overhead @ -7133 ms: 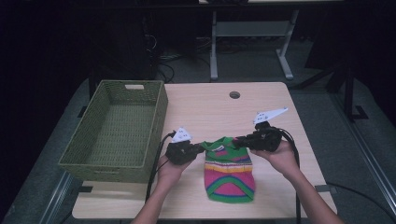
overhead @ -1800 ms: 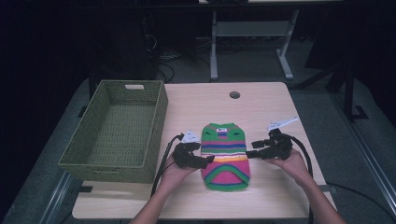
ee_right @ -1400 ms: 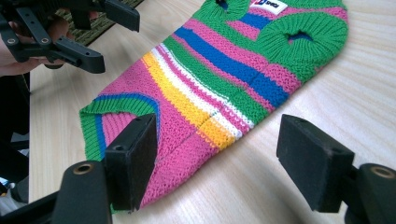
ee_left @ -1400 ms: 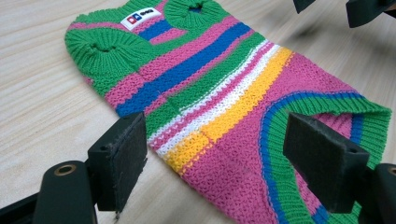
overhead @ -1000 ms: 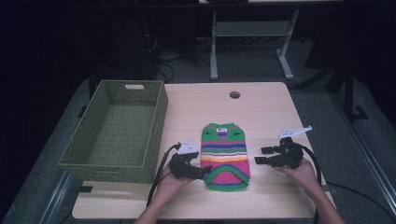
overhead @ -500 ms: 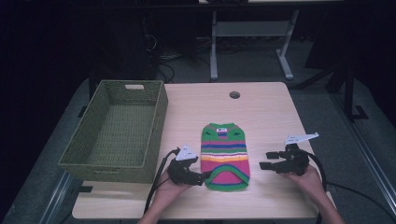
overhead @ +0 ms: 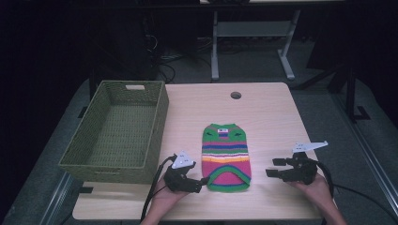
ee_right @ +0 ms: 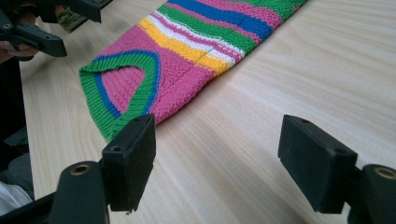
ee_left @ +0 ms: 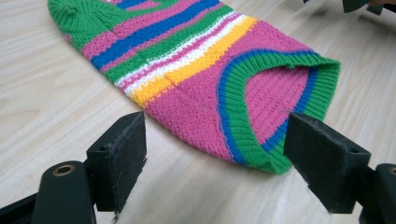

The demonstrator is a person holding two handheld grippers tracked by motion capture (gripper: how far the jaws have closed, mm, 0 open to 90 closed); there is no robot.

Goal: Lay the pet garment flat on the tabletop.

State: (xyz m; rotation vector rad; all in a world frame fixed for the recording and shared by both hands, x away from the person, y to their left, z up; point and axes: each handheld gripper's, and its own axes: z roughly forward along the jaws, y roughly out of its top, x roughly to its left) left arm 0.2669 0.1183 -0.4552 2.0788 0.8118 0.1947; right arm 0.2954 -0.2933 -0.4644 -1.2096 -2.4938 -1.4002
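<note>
A small striped knitted sweater (overhead: pixel 226 157), pink, green, blue, yellow and white, lies flat in the middle of the table with its green-edged hem toward the person. In the left gripper view the hem (ee_left: pixel 261 121) lies just beyond the jaws. My left gripper (overhead: pixel 201 183) sits at the sweater's near left corner, open, nothing between its pads. My right gripper (overhead: pixel 273 167) hovers over bare wood to the right of the sweater, open and empty. The right gripper view has the sweater (ee_right: pixel 187 56) off to the left and the left gripper (ee_right: pixel 46 28) beyond it.
A green woven basket (overhead: pixel 117 131) stands on the left part of the table, with nothing in it. The wooden tabletop (overhead: pixel 267 122) has a round cable hole (overhead: pixel 235 95) near its far edge. Dark floor and desk legs lie beyond.
My right gripper has let go of the sweater's side and drawn away to the right and toward the person. The left gripper has slid toward the near hem corner. The sweater lies still.
</note>
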